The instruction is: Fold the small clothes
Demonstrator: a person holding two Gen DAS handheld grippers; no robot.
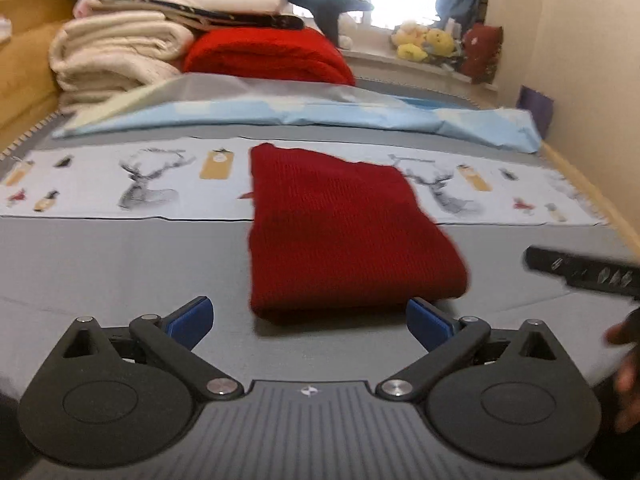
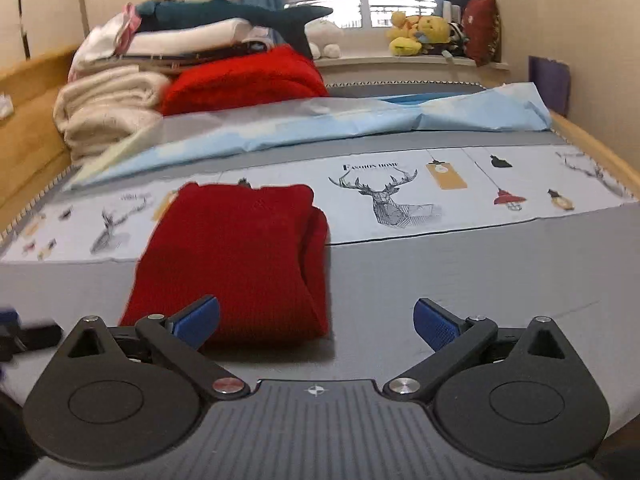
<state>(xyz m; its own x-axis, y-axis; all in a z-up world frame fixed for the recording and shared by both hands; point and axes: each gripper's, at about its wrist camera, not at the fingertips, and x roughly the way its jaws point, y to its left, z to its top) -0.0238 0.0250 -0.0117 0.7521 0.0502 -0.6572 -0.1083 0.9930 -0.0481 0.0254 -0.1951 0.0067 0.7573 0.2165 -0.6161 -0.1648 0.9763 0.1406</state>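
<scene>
Your right gripper [image 2: 316, 322] hangs above the grey bed [image 2: 460, 280] with its blue pads [image 2: 434, 322] spread wide and nothing between them. The folded red knit [image 2: 236, 256] lies flat just ahead, left of centre, its far edge over the pale printed cloth [image 2: 460, 196] with the deer drawings. Your left pad overlaps its near corner in view; contact cannot be told. Behind it sits a crumpled light blue sheet [image 2: 360, 120], then a stack of folded blankets [image 2: 120, 100] and plush toys [image 2: 420, 34] on the windowsill.
</scene>
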